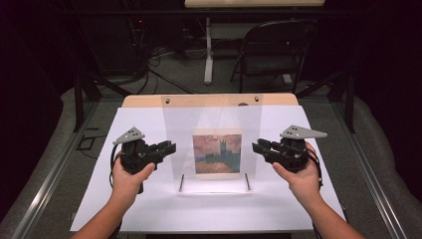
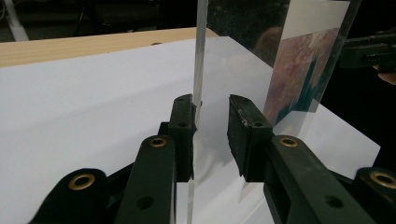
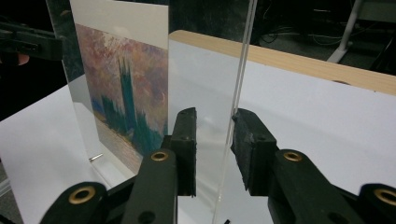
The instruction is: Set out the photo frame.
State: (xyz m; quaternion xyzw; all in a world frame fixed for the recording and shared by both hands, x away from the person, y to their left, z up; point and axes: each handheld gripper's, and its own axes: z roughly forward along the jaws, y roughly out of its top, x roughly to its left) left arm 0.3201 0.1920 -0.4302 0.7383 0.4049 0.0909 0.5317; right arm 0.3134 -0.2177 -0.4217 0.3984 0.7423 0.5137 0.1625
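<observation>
On the desk (image 1: 149, 209), which is covered by a white sheet, a clear acrylic panel (image 1: 214, 107) stands upright near the middle, with a painted picture (image 1: 217, 151) of a towered building under a reddish sky mounted at its lower centre. Two thin metal pins (image 1: 181, 182) show at the panel's foot.

Your left hand-held gripper (image 1: 170, 147) sits at the panel's left edge. In the left gripper view its jaws are spread, and the panel's edge (image 2: 200, 51) runs down between them, close against the left jaw and apart from the right one.

Your right hand-held gripper (image 1: 256, 147) sits at the panel's right edge. In the right gripper view its jaws are likewise spread, with the panel's edge (image 3: 240, 74) standing between them, just beside the right jaw; whether it touches you cannot tell.

Both hands (image 1: 130, 177) hold the grippers low over the white sheet, facing each other across the panel. A folding chair (image 1: 276, 50) stands on the floor beyond the desk.
</observation>
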